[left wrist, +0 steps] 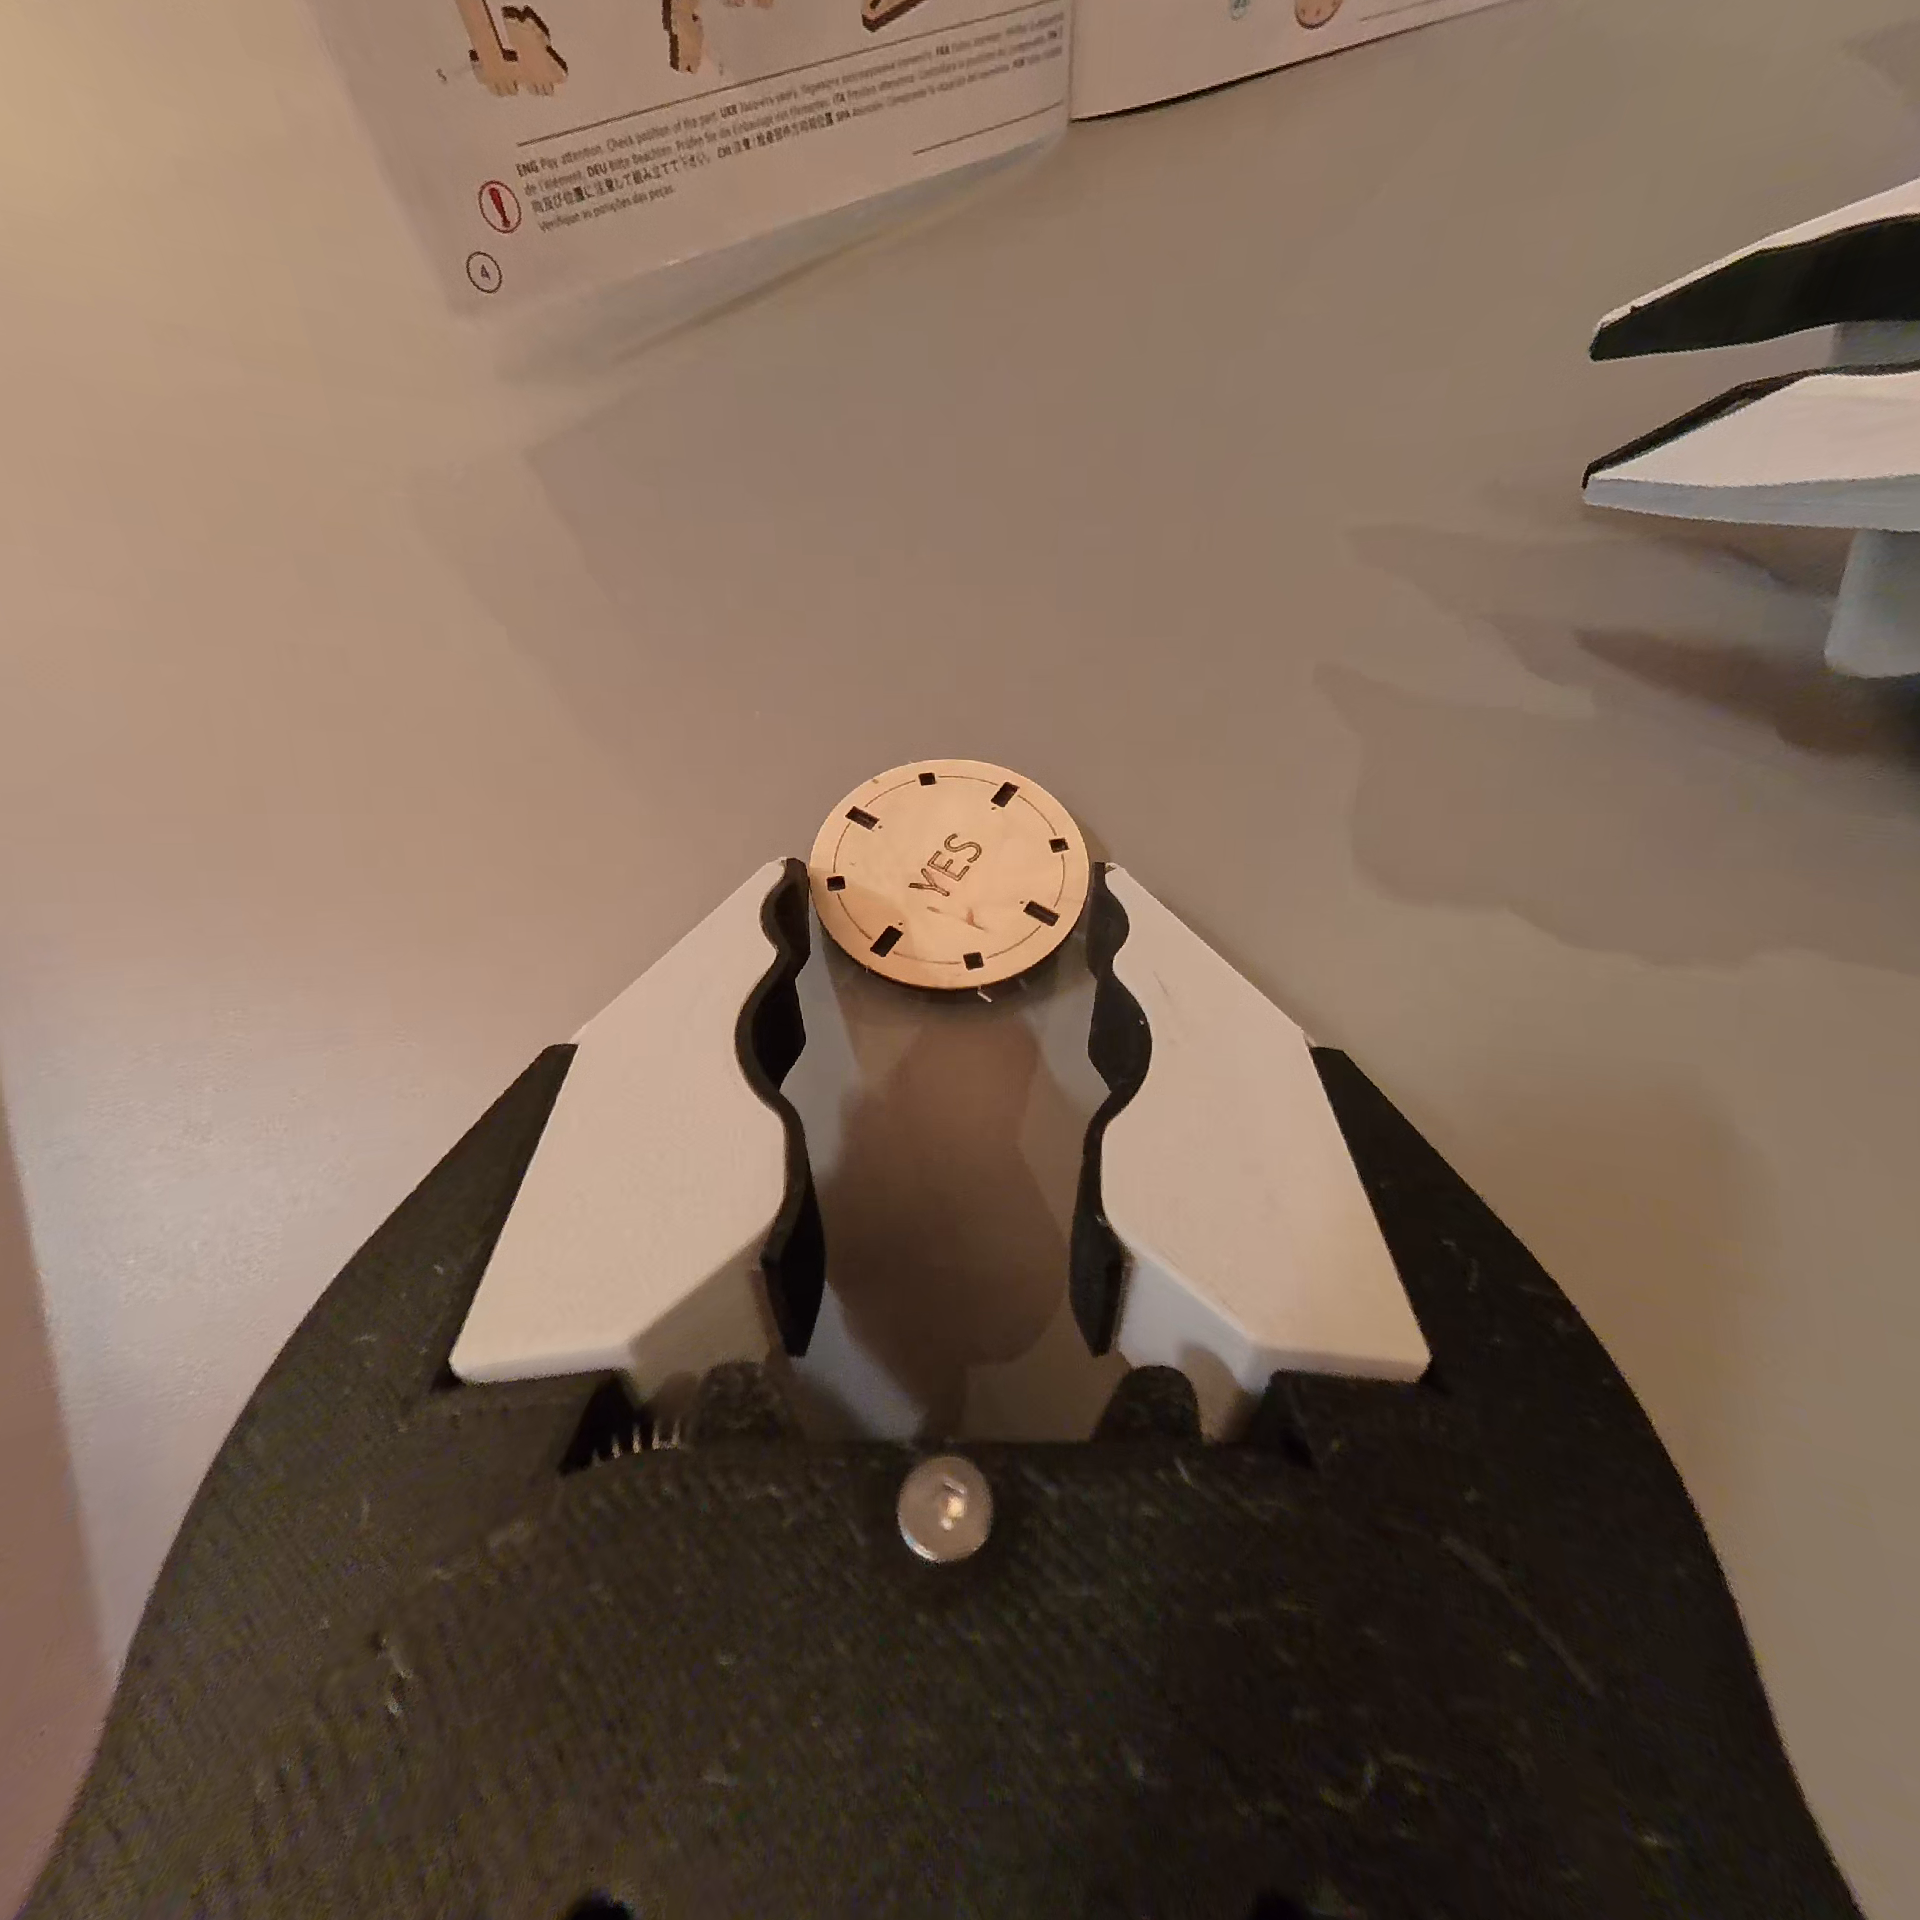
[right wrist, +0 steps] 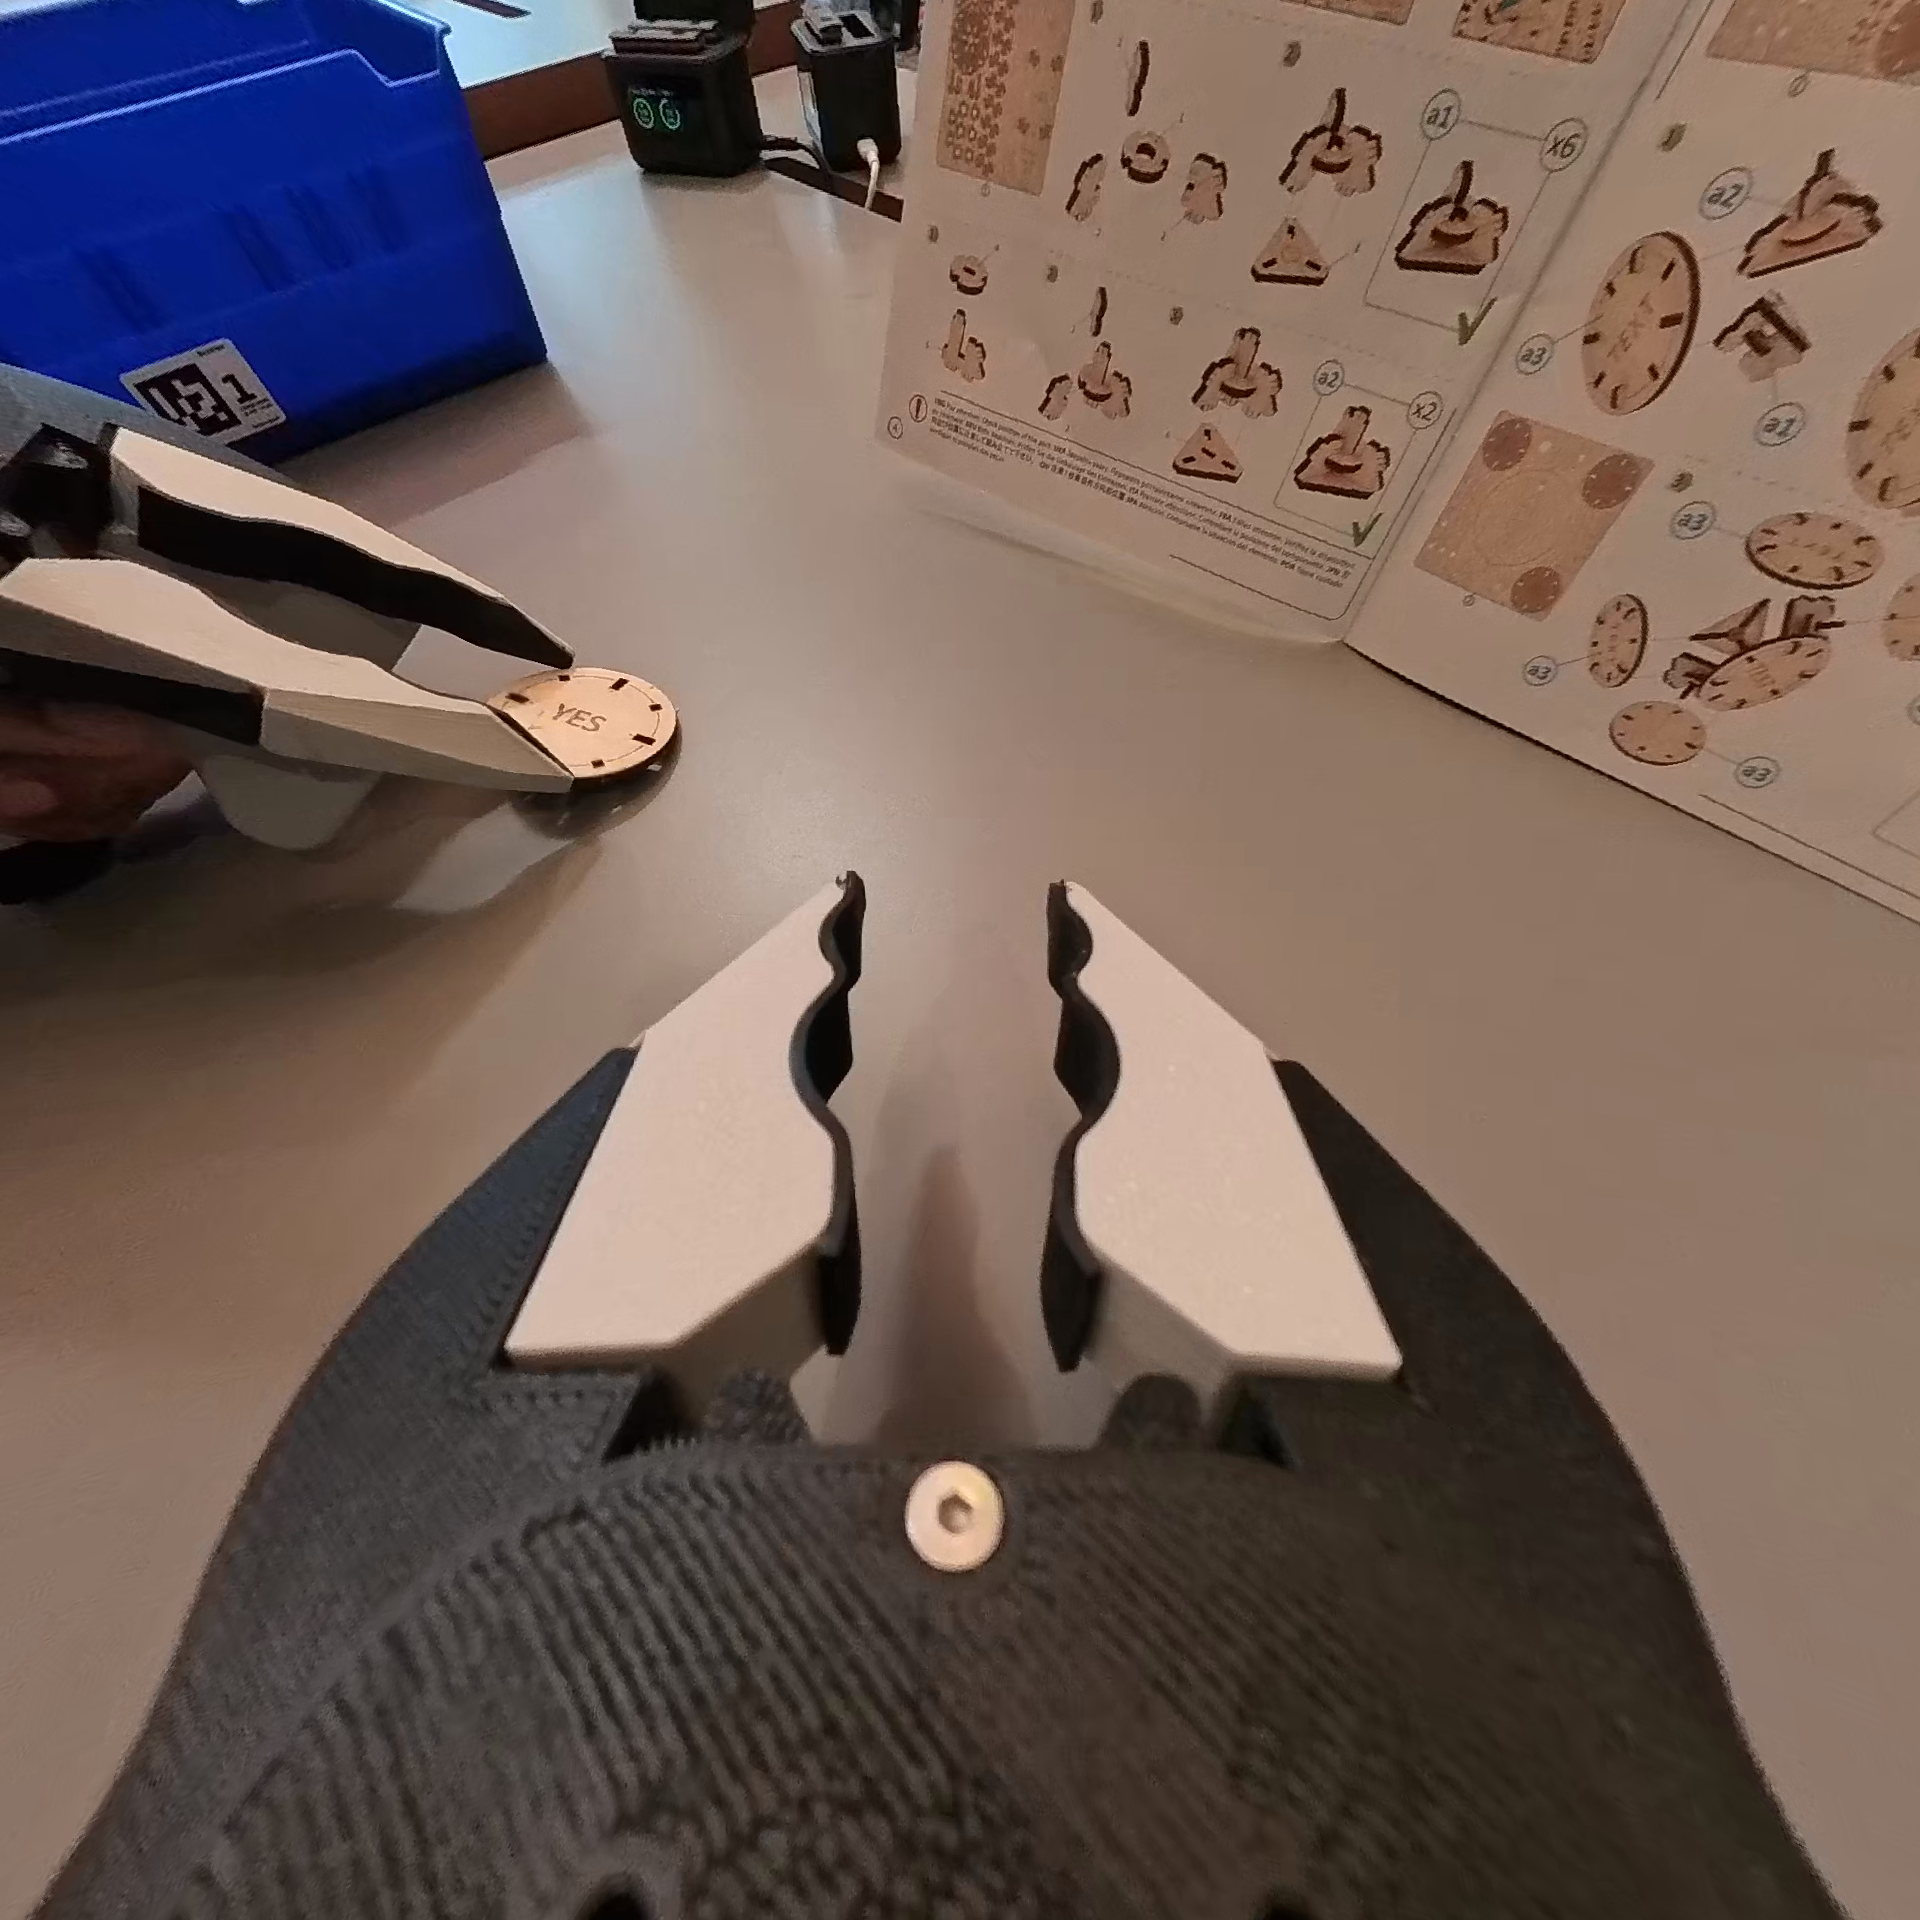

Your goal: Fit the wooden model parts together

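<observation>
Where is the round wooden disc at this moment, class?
The wooden disc sits between the left gripper's fingertips just above the grey table; in the right wrist view it is at far left, before the blue bin.

**Left gripper closed on a disc, right gripper held open**

The left gripper (left wrist: pixel 951 883) lies low and nearly level over the desk (right wrist: pixel 1039 727), its two white fingers with black pads pressed against opposite edges of a round wooden disc (left wrist: pixel 950 875). Part of a hand (right wrist: pixel 62 769) shows behind it, at its handle. The right gripper (right wrist: pixel 954 894) is tilted down toward the bare desk, its fingers parted with nothing between them, well apart from the left one.
</observation>
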`<state>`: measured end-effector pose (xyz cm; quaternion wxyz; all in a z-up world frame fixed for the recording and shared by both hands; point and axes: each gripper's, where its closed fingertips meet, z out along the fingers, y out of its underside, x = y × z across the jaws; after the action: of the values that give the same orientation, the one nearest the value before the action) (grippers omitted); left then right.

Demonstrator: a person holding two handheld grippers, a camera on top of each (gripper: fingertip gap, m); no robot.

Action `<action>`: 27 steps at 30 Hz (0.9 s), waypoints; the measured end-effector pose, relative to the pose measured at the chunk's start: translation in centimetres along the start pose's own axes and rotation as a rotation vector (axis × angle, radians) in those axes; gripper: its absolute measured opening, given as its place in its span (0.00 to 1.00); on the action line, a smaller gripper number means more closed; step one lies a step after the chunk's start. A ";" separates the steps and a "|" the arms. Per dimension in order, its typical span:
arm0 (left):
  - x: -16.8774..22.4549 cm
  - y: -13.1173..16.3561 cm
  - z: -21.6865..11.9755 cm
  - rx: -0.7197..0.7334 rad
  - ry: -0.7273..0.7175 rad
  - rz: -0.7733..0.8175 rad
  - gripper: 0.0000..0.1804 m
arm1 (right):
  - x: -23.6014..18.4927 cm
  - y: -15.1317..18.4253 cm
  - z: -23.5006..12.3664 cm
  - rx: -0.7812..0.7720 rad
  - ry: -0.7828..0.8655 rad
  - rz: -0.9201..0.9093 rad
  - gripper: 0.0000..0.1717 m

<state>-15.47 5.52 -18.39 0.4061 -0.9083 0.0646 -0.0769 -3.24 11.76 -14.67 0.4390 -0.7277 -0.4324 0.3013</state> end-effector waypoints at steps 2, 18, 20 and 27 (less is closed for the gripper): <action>0.1 0.1 0.1 -0.005 0.004 0.003 0.29 | 0.0 0.0 0.0 0.000 0.001 -0.002 0.20; 1.0 0.2 0.2 -0.013 0.027 0.064 0.30 | 0.0 0.0 0.0 0.000 0.005 -0.007 0.20; 0.8 0.2 0.2 -0.015 0.017 0.060 0.30 | 0.0 0.0 0.0 -0.001 0.006 -0.010 0.20; 0.8 0.4 0.4 -0.029 -0.004 0.076 0.30 | -0.1 0.0 0.0 -0.003 0.010 -0.021 0.20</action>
<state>-14.68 5.39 -18.85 0.3956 -0.9112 0.0993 -0.0586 -3.28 11.68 -14.70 0.4431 -0.7254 -0.4382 0.2924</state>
